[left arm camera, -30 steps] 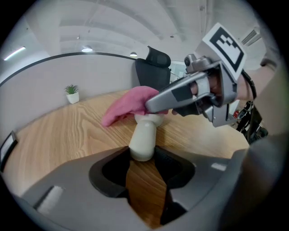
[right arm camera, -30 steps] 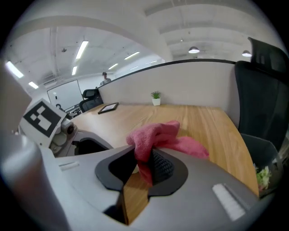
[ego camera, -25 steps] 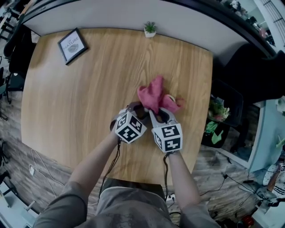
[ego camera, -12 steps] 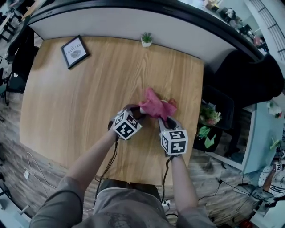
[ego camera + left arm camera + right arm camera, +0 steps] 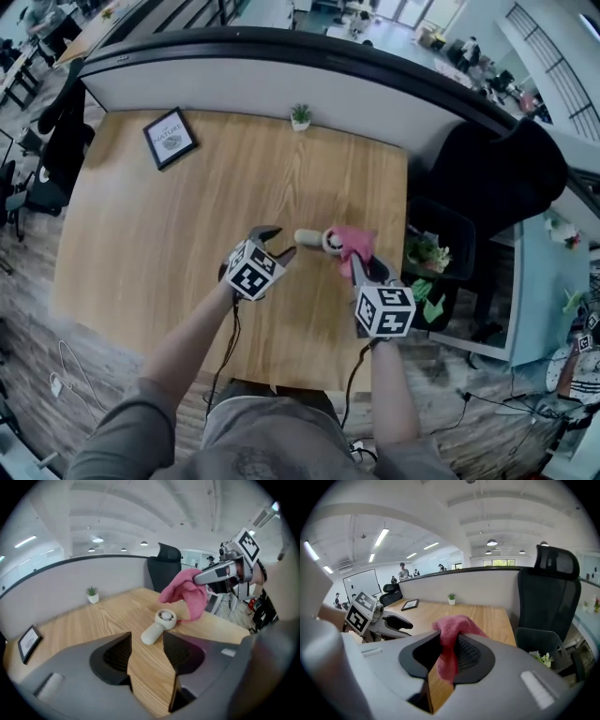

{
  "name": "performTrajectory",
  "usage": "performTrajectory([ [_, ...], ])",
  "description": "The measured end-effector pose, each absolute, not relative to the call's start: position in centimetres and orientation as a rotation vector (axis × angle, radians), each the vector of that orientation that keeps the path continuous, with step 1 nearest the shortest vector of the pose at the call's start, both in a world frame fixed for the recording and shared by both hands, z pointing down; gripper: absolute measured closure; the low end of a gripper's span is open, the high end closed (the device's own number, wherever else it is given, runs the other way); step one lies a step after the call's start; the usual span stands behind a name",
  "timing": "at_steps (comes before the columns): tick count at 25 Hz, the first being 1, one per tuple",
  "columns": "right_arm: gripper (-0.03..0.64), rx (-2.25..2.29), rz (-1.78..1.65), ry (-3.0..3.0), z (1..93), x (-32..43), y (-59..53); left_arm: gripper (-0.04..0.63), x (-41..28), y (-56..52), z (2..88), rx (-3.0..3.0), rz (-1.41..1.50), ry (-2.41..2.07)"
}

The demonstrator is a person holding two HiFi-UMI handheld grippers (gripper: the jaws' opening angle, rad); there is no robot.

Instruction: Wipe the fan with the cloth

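Fan beside cloth, plant, picture frame

The fan is a small cream handheld one with a round head and a stubby handle. It lies flat on its side on the wooden table, near the right edge, with nothing gripping it. In the head view its head points right and its handle left.

The cloth is pink and fluffy, crumpled into loose folds. It is pinched between the jaws of the right gripper and hangs from them. Its lower folds drape just beside the fan's head, on the far side in the left gripper view; whether they touch it I cannot tell.
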State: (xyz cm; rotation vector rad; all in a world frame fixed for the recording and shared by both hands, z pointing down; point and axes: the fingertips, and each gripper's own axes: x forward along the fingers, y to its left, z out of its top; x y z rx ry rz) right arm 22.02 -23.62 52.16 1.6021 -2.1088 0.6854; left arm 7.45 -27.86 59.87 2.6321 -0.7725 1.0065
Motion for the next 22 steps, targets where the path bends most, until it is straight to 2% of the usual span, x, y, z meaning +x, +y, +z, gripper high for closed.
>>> performTrajectory([
  [2,0.535,1.625,0.642,-2.137,49.6,22.0,-23.3,0.393,7.2,-27.7,56.6,2.668,0.952,-0.803],
  [4,0.535,1.653,0.594,-2.174,46.8,22.0,-22.9,0.454,7.1,-27.4,53.2,2.707,0.882,-0.835],
  [12,0.535,1.710,0.337,-2.330,35.2,20.5,-20.5,0.507,6.1,-25.8,38.3,2.919,0.537,-1.001],
  [16,0.535,1.735,0.206,-2.387,30.1,19.8,-18.6,0.565,4.5,-24.4,32.8,2.950,0.383,-1.115],
  [22,0.535,1.759,0.067,-2.460,24.3,19.0,-15.7,0.579,2.6,-22.0,27.0,2.986,0.266,-1.232],
])
